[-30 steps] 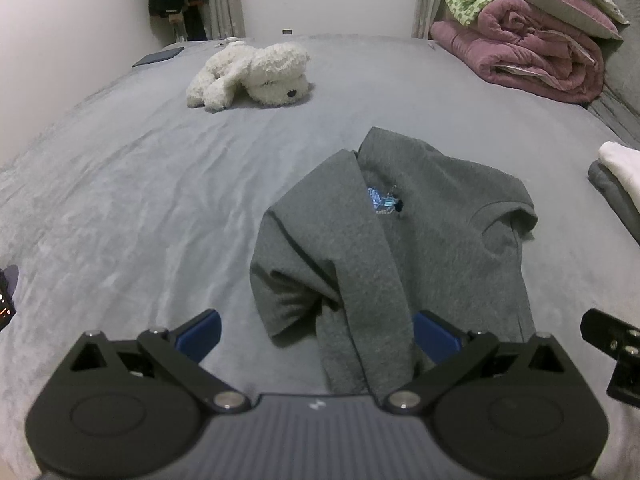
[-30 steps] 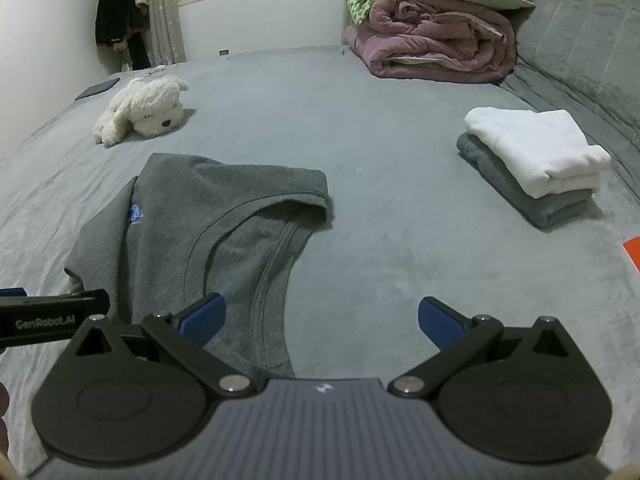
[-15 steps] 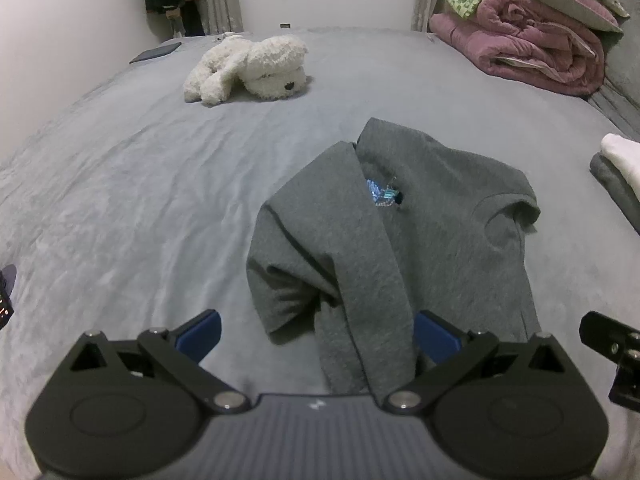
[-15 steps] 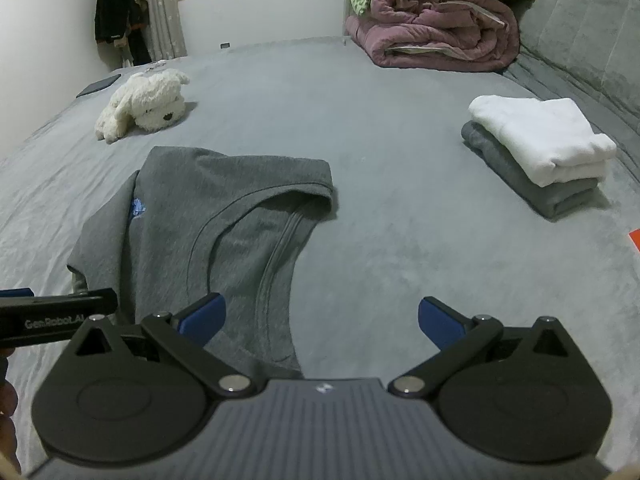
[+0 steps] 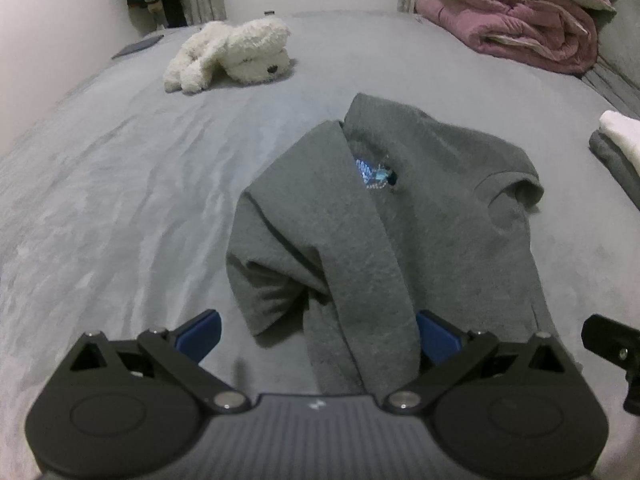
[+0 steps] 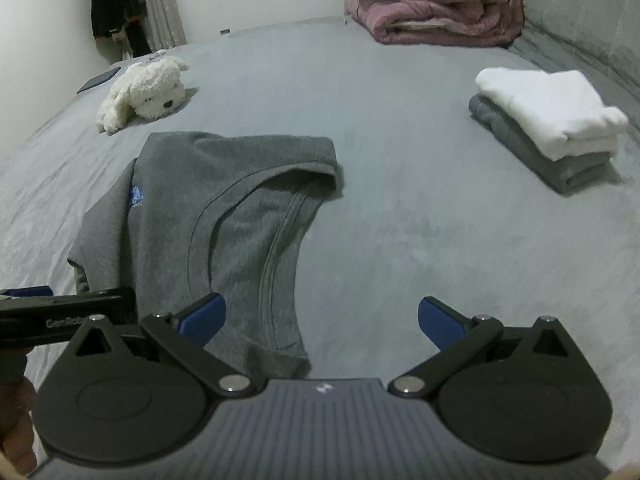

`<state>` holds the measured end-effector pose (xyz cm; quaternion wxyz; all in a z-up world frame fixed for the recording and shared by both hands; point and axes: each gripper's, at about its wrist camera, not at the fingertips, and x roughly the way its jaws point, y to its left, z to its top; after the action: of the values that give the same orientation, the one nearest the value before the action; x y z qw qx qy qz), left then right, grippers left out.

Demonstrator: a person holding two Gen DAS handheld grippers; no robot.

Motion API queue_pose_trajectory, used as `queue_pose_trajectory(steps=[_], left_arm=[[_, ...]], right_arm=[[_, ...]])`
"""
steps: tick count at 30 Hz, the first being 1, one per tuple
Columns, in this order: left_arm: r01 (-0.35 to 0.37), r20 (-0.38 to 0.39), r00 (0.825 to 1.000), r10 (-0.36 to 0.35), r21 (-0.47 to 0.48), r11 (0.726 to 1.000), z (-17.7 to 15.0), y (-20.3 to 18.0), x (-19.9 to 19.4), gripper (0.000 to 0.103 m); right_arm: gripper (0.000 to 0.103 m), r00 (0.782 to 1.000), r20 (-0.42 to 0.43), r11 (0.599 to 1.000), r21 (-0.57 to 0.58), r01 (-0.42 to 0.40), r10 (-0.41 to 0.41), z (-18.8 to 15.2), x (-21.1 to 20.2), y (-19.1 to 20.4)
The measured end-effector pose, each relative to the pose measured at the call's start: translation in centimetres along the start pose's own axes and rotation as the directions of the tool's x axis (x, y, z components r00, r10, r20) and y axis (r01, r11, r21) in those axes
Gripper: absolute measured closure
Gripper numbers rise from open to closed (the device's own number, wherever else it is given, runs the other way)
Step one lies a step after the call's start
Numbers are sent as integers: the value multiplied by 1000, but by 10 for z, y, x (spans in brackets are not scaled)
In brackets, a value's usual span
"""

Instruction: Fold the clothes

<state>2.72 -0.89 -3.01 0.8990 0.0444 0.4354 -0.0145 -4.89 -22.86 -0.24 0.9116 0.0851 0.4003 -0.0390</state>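
A grey T-shirt (image 5: 400, 216) lies on the grey bed, its left side folded inward over the body, a small blue print showing at the fold. In the right wrist view the same T-shirt (image 6: 224, 208) shows its neckline and one short sleeve. My left gripper (image 5: 318, 334) is open, low over the shirt's near edge, with cloth lying between its blue fingertips but not pinched. My right gripper (image 6: 320, 320) is open too, its left fingertip over the shirt's near corner and its right one over bare bedding. A hand shows at the lower left of the right wrist view.
A white plush toy (image 5: 236, 54) lies at the far left of the bed. Folded white and grey clothes (image 6: 548, 124) are stacked at the right. Rolled pink quilts (image 6: 436, 4) sit at the far end. A dark flat device (image 5: 138, 46) lies near the wall.
Both grippers have moved forward and lower toward the shirt's near edge, so the shirt looks larger. The jaws stay open and the shirt has not moved.
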Motion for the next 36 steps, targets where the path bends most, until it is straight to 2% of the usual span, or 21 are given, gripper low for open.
queue_pose_trajectory(steps=[7, 14, 19, 23, 25, 28, 30, 31, 32, 33, 34, 35, 36], left_arm=[[35, -20, 999, -35, -10, 999, 7, 4, 19, 1], [77, 30, 997, -76, -28, 997, 25, 21, 21, 1], [105, 24, 994, -103, -92, 990, 35, 35, 32, 1], [139, 11, 990, -139, -148, 979, 38, 44, 37, 3], [144, 18, 990, -143, -176, 974, 39, 49, 38, 5], [137, 37, 991, -132, -222, 965, 39, 54, 37, 13], [149, 54, 989, -140, -246, 958, 38, 56, 36, 20], [159, 64, 987, -148, -255, 954, 37, 56, 35, 26], [169, 74, 985, -155, -263, 950, 36, 56, 34, 34], [178, 87, 983, -160, -273, 945, 35, 58, 32, 39], [180, 96, 983, -159, -281, 943, 34, 58, 31, 51], [182, 104, 982, -158, -289, 940, 33, 59, 30, 64], [187, 108, 981, -162, -286, 940, 32, 58, 26, 70]], right_arm=[[0, 997, -76, 998, 54, -12, 16, 3, 23, -6], [0, 973, -179, 980, 161, -114, 142, 6, 35, -10], [0, 948, -226, 958, 227, -173, 224, 2, 30, -15], [2, 941, -234, 953, 241, -185, 243, -4, 25, -22], [5, 936, -237, 947, 252, -200, 261, -7, 23, -25], [12, 925, -241, 936, 269, -228, 295, -11, 22, -28], [25, 922, -234, 930, 277, -240, 308, -12, 20, -30], [29, 922, -228, 928, 281, -245, 313, -12, 20, -31], [40, 922, -223, 926, 285, -250, 317, -12, 19, -32], [55, 922, -217, 923, 288, -255, 322, -12, 18, -33], [64, 921, -212, 921, 292, -259, 326, -13, 18, -35], [82, 921, -206, 918, 295, -264, 331, -13, 17, -36], [87, 920, -200, 916, 299, -269, 335, -13, 16, -37]])
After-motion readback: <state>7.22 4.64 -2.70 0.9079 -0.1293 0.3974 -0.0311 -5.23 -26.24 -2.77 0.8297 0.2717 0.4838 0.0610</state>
